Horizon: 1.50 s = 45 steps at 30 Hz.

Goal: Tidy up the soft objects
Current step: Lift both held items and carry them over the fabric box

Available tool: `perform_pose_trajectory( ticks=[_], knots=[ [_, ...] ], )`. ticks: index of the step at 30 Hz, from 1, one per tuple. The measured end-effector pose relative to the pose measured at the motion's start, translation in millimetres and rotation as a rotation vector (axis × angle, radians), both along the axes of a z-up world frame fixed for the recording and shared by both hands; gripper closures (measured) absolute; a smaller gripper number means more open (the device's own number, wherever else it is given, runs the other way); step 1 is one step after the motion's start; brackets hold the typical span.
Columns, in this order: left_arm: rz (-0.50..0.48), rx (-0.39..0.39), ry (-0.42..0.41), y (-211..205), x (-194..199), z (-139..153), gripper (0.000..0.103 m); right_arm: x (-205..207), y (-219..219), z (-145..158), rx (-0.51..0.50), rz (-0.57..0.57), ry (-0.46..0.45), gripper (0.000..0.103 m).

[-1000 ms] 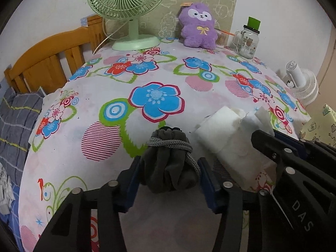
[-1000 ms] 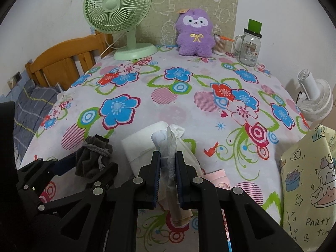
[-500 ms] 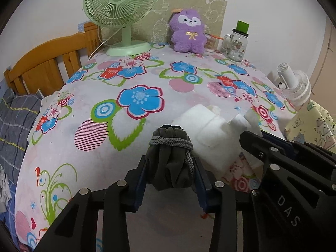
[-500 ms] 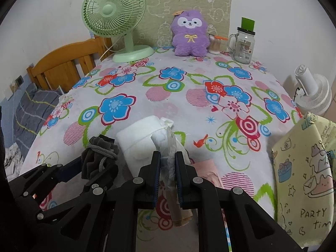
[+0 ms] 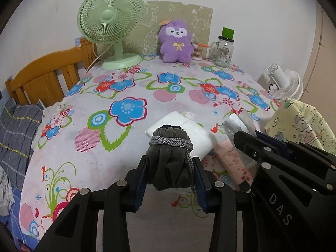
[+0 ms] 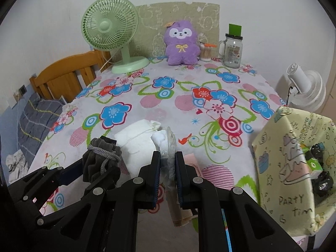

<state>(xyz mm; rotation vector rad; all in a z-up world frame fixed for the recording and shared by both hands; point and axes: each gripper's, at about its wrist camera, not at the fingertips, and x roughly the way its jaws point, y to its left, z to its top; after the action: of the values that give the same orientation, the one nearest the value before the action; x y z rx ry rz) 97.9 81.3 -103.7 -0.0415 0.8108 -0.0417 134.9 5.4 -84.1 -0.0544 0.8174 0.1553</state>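
My left gripper is shut on a dark grey drawstring pouch and holds it above the near edge of the flowered table. The pouch also shows in the right wrist view. My right gripper is shut on a clear plastic bag with white soft stuff inside; the bag also shows in the left wrist view. A white folded cloth lies on the table just beyond both grippers. A pink packet lies under the right gripper.
A yellow "party time" bag stands open at the right with dark items inside. At the table's back stand a green fan, a purple plush, a glass jar. A wooden bed frame is left, a white fan right.
Both grippers have lifted and pulled back toward me with their loads; the table looks farther away and the yellow bag has come more into view at the right.
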Motion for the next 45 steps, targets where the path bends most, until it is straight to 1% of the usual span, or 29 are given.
perform_pose_trajectory(
  ticks=[16, 26, 29, 33, 36, 38, 41, 45],
  knots=[
    [-0.02, 0.013, -0.091, -25, -26, 44, 0.062, -33, -21, 47, 0.028, -0.011, -0.097, 0.087],
    [-0.028, 0.016, -0.125, -41, -35, 73, 0.062, -42, -33, 77, 0.049, 0.0, -0.13, 0.087],
    [-0.036, 0.032, -0.15, -50, -37, 84, 0.062, -44, -38, 88, 0.051, -0.002, -0.15, 0.087],
    [-0.061, 0.044, -0.16, -64, -39, 96, 0.062, -46, -47, 102, 0.048, -0.008, -0.155, 0.086],
    [-0.061, 0.042, -0.17, -73, -41, 104, 0.062, -47, -55, 111, 0.044, -0.023, -0.167, 0.087],
    [-0.054, 0.061, -0.182, -79, -43, 109, 0.062, -48, -61, 115, 0.043, -0.034, -0.172, 0.086],
    [-0.077, 0.064, -0.193, -92, -45, 115, 0.062, -47, -70, 120, 0.045, -0.041, -0.177, 0.087],
    [-0.088, 0.06, -0.188, -105, -42, 115, 0.062, -47, -84, 123, 0.043, -0.046, -0.174, 0.087]
  ],
)
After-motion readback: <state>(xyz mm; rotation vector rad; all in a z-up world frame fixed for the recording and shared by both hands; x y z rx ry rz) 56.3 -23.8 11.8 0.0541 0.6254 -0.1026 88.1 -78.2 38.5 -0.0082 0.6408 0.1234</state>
